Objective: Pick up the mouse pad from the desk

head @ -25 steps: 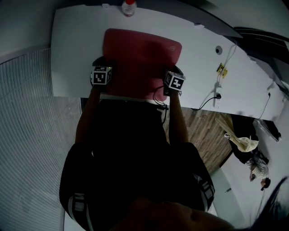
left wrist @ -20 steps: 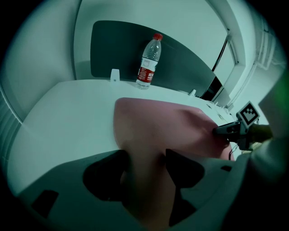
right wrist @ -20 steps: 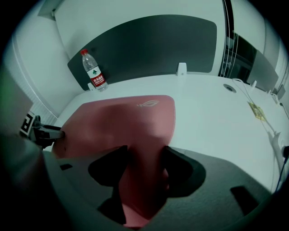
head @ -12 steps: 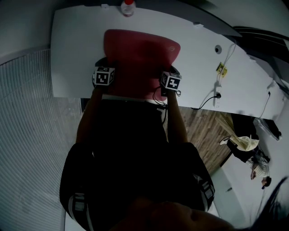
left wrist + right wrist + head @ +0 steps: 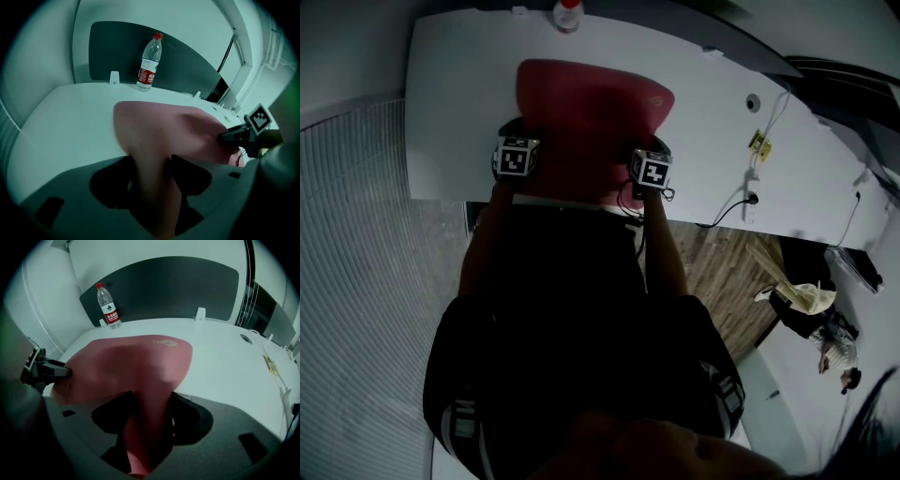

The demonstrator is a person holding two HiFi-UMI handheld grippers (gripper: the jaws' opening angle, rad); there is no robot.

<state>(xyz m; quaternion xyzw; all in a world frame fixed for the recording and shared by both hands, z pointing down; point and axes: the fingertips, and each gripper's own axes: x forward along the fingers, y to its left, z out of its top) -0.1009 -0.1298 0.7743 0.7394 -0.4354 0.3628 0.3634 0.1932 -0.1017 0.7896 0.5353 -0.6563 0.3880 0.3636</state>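
L gripper [image 5: 515,142] is clamped on the near-left edge of the mouse pad [image 5: 591,112]. R gripper [image 5: 651,159] is clamped on the near-right edge.

Left gripper view: jaws of L gripper [image 5: 150,174] are nearly closed, with a raised fold of pad [image 5: 159,126] pinched between them. R gripper [image 5: 248,133] shows at far right, its marker cube up, gripping the pad's other side.

Right gripper view: same on this side. Jaws of R gripper [image 5: 150,414] are pressed on a ridge of pad [image 5: 131,362]. L gripper [image 5: 44,370] is seen at left edge, tips on the pad.

Head view alone gives the layout: the red pad sits on the white desk [image 5: 455,94], near edge at the desk's front edge, one gripper per near corner, the person's arms below. The pinch itself doesn't show from there; only the gripper views show it.

Gripper views add the following:
- The pad's far part lies flat on the desk [image 5: 225,352], while the near part is humped up.
- There is a faint logo at the far-right corner.
- A water bottle [image 5: 150,58] with a red cap stands upright at the desk's back edge, against a dark panel [image 5: 178,287]. It is well apart from the pad.

In head view the bottle [image 5: 567,14] is cut off at the top of frame.

To the R of the pad are a round grommet [image 5: 755,103], a small yellow item [image 5: 759,143] and a white cable [image 5: 772,122].
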